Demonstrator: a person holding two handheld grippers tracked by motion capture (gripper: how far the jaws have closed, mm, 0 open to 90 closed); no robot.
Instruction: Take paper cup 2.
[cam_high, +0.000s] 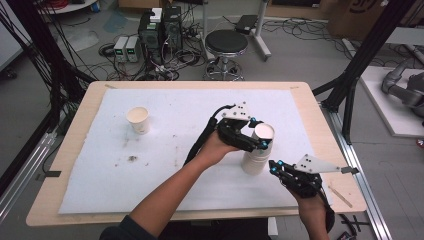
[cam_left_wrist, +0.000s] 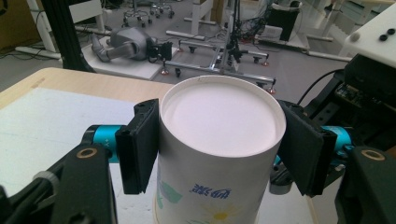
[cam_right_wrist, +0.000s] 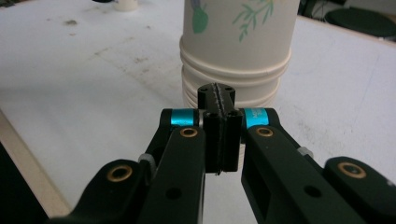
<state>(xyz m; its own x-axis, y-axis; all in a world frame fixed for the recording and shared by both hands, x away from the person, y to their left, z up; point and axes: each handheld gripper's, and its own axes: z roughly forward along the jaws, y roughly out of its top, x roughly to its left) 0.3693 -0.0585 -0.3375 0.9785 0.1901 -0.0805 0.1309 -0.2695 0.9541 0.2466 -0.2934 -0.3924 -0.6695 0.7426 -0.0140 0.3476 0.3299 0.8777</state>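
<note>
The left gripper (cam_left_wrist: 219, 149) clamps the top cup (cam_left_wrist: 219, 154) of the upside-down stack (cam_high: 256, 152); the right gripper (cam_right_wrist: 219, 100), jaws together, waits at 5 o'clock. Next, I judge: lift 1 cup straight off.

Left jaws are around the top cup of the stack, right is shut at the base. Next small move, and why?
Probably close the left gripper on the top cup and lift it straight up. Its jaws flank the cup just below the rim, but whether they grip yet is unclear. The right gripper, jaws shut on nothing, sits by the rims at the base of the cup stack, well placed to steady the lower cups.
</note>
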